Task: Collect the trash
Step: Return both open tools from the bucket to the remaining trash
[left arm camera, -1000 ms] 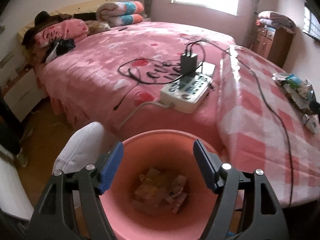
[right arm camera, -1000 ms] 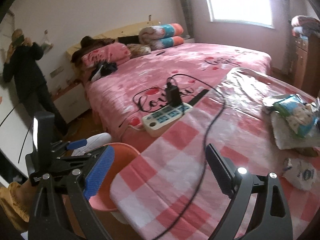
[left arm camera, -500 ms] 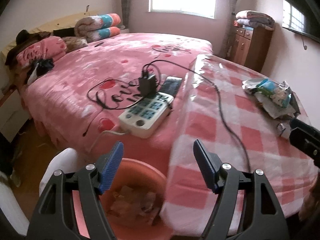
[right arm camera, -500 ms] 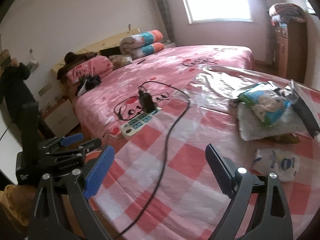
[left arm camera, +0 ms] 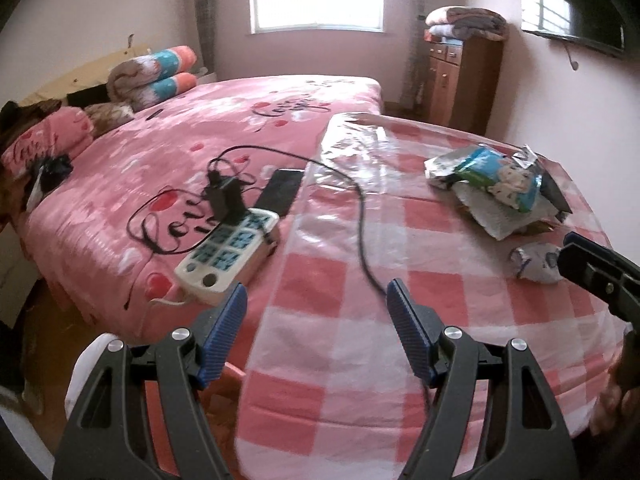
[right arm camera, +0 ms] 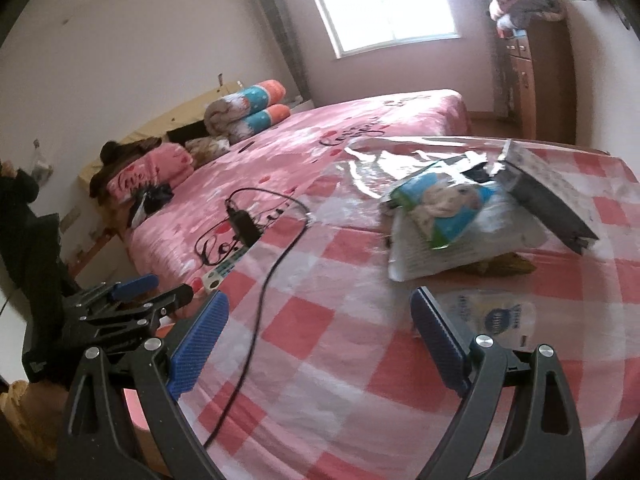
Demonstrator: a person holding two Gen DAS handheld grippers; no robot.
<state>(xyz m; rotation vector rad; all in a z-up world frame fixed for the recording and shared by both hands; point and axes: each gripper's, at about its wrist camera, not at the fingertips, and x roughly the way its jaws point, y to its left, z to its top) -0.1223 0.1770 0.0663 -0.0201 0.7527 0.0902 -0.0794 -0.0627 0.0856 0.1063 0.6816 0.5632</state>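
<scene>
The trash is not picked up yet. On the bench (left arm camera: 328, 320), which has a red and white checked cloth, lies a heap of wrappers: a blue and green snack bag (right arm camera: 444, 204) on top of a big white bag (right arm camera: 460, 252), with a dark flat box (right arm camera: 548, 196) leaning on them and something yellow-brown peeking out below. A small white packet (right arm camera: 496, 316) lies alone, near the heap.

The right tool (right arm camera: 320, 328) has its two blue fingers wide apart with nothing between them. It sits just beside the small white packet, so that piece looks like the one to grab first. The left tool (left arm camera: 316, 320) is also apart and empty, over the near edge of the bench.

A bit of the pink trash bucket (left arm camera: 228, 384) shows low down beside the bench; what is in it cannot be seen here. A black cable (left arm camera: 362, 232) runs across the cloth from the power strip (left arm camera: 228, 256) on the bed (left arm camera: 208, 120). It is not trash and could get snagged.

So every piece on the bench is left to do.
</scene>
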